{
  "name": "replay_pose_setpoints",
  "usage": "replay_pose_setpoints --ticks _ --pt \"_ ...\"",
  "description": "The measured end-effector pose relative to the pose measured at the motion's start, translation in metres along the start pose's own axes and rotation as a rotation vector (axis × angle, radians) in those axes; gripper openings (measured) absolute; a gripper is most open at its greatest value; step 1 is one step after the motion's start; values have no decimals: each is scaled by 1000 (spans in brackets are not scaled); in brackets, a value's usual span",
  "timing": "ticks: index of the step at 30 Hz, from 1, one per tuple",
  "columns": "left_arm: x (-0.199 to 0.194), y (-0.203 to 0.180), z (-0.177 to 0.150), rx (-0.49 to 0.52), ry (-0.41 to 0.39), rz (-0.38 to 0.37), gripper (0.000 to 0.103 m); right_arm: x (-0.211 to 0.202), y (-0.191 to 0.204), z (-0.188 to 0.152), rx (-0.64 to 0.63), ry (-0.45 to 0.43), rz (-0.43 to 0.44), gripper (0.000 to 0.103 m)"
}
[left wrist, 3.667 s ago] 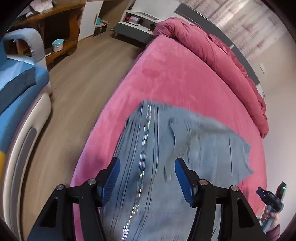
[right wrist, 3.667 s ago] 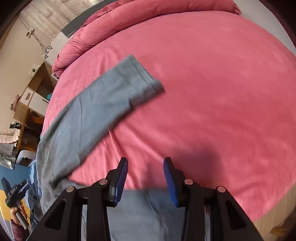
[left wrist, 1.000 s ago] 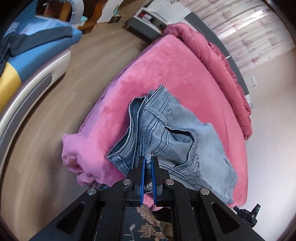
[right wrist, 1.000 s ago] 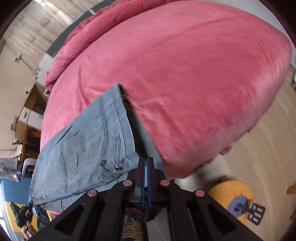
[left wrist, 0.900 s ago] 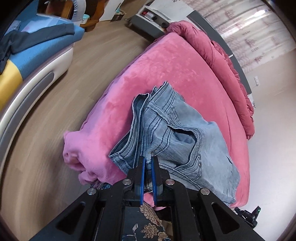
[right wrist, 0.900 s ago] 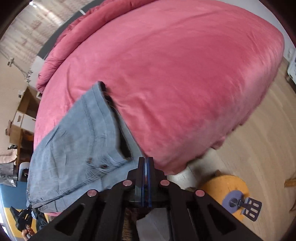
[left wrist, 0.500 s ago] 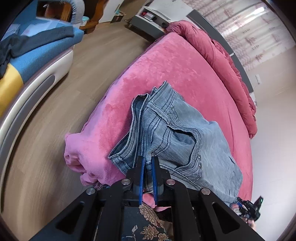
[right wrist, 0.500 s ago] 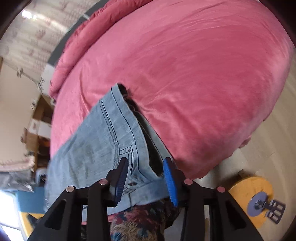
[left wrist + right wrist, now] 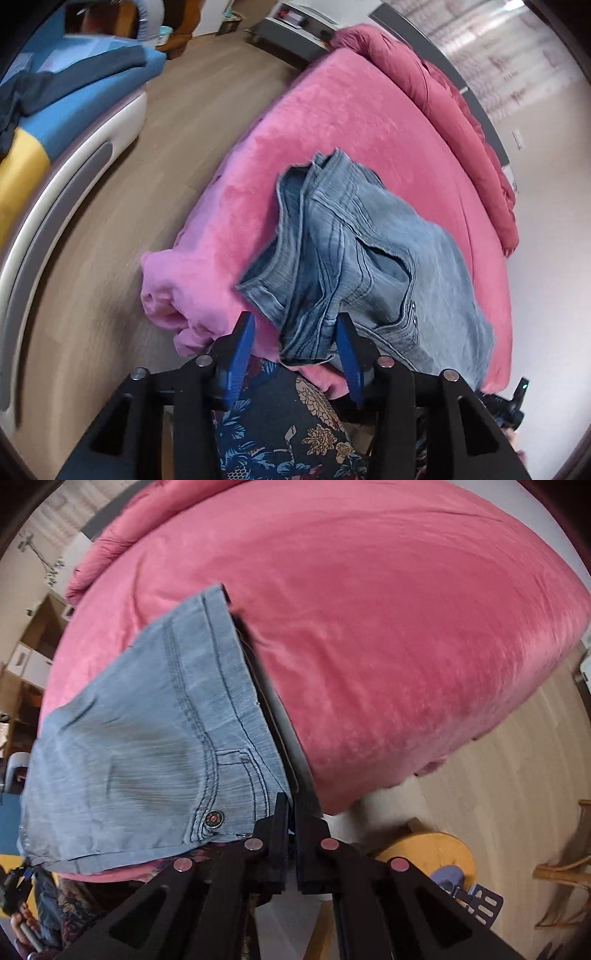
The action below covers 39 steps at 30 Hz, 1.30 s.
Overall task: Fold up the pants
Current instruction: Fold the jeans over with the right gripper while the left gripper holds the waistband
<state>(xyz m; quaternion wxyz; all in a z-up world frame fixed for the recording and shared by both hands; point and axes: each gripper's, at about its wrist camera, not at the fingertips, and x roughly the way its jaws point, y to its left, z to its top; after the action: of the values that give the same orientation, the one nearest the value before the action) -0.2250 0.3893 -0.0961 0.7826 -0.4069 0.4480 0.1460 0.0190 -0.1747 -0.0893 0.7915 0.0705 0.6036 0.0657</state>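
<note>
Left wrist: left gripper (image 9: 295, 347) just spread open, waistband corner of the jeans (image 9: 369, 258) loose between its blue pads, bunched mid-frame on the pink bedspread (image 9: 332, 122).

Right wrist: right gripper (image 9: 290, 834) clamped tight on jeans' waistband edge, bottom centre.

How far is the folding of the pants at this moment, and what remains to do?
Done: the light blue denim pants lie doubled in a bundle near the edge of the pink velvet bed cover. In hand: the right hand-held gripper is shut on the waistband; the left hand-held gripper has just opened around the bunched denim. Left: flattening that bunched end, perhaps one more fold.
</note>
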Motion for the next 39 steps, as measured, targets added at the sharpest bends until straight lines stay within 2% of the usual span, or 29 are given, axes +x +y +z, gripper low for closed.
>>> replay_pose_setpoints --ticks 4,6,8,9,10,12,14,18,21,22,23,25,26,27,28,29,33,35,37,39 --pt "-14 2 12 -45 -55 -61 46 1 4 7 -24 3 -48 3" --pt "-15 2 20 -78 -60 -143 50 0 6 10 -17 5 -54 3" --pt "-8 1 27 -96 -51 -185 50 -7 0 12 -6 -3 -74 8" --pt "-2 -2 29 -90 -35 -184 50 -18 -5 15 -2 -29 -104 11" --pt "4 -4 30 -83 -10 -171 50 -29 -9 15 6 -62 -113 19" --pt "12 -5 29 -80 44 -136 50 -49 -10 18 23 -126 -100 23" --pt "8 -1 23 -88 53 -152 50 -68 8 22 -36 -175 -64 28" --pt "-8 9 1 -87 54 -198 50 -70 65 17 -213 -175 -7 29" --pt "-7 18 -16 -113 74 -216 51 -50 104 10 -310 -128 21 29" --pt "-7 20 -16 -125 69 -207 52 -42 113 8 -335 -113 30 29" --pt "-5 21 -17 -131 55 -204 57 -32 124 6 -355 -89 38 29" --pt "-1 19 -15 -130 34 -215 59 -19 137 -1 -367 -57 46 29" --pt "2 18 -14 -131 31 -226 58 -13 142 -4 -371 -41 56 29" --pt "5 16 -12 -131 28 -235 52 -9 146 -7 -377 -30 56 29" --pt "9 15 -10 -129 20 -248 41 -7 147 -10 -382 -26 48 29" --pt "10 11 -8 -118 9 -264 11 -3 148 -12 -380 -23 31 29" --pt "-12 -11 2 -3 -82 -262 9 8 144 -18 -344 13 14 29" --pt "-34 -32 1 140 -137 -243 8 12 136 -21 -347 41 -8 29" --pt "-34 -45 -4 274 -101 -129 8 17 129 -24 -355 72 -25 28" --pt "-18 -37 -7 298 -40 -37 8 17 121 -26 -351 69 -7 27"
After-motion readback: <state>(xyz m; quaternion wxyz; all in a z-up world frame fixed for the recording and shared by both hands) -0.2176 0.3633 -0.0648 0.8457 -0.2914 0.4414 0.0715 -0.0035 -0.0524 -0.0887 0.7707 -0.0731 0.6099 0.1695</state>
